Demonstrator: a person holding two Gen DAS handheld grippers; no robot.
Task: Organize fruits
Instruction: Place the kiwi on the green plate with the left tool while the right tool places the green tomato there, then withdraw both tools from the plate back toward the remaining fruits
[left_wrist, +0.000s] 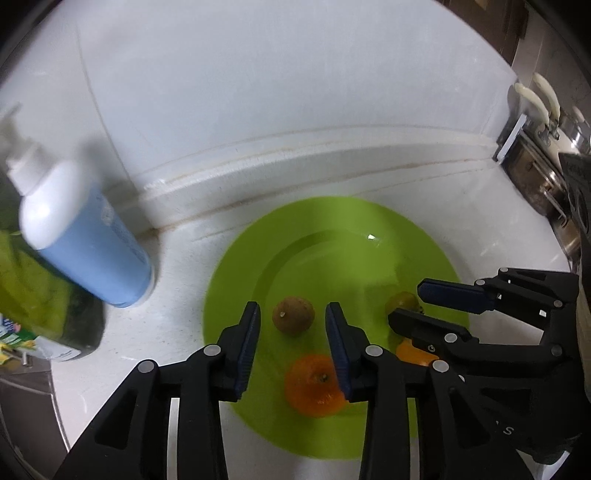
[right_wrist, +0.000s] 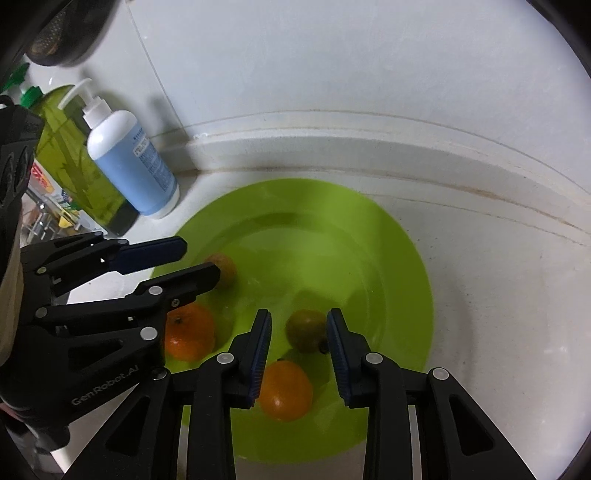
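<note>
A green plate (left_wrist: 332, 221) (right_wrist: 369, 240) lies on the white counter and holds several fruits. In the left wrist view my left gripper (left_wrist: 291, 315) is open above a brown round fruit (left_wrist: 293, 315), with an orange (left_wrist: 314, 384) below it. My right gripper (left_wrist: 408, 302) shows at the right, open, over a greenish fruit (left_wrist: 402, 301) and another orange (left_wrist: 412, 352). In the right wrist view my right gripper (right_wrist: 299, 325) is open around the greenish fruit (right_wrist: 306, 330), above an orange (right_wrist: 286, 389). My left gripper (right_wrist: 201, 258) is open near the brown fruit (right_wrist: 225, 266) and an orange (right_wrist: 190, 332).
A blue and white pump bottle (left_wrist: 85, 229) (right_wrist: 129, 158) and a green bottle (left_wrist: 44, 295) (right_wrist: 74, 158) stand left of the plate by the wall. Metal kitchen fittings (left_wrist: 535, 147) stand at the right. A sink edge (left_wrist: 22, 387) lies at the lower left.
</note>
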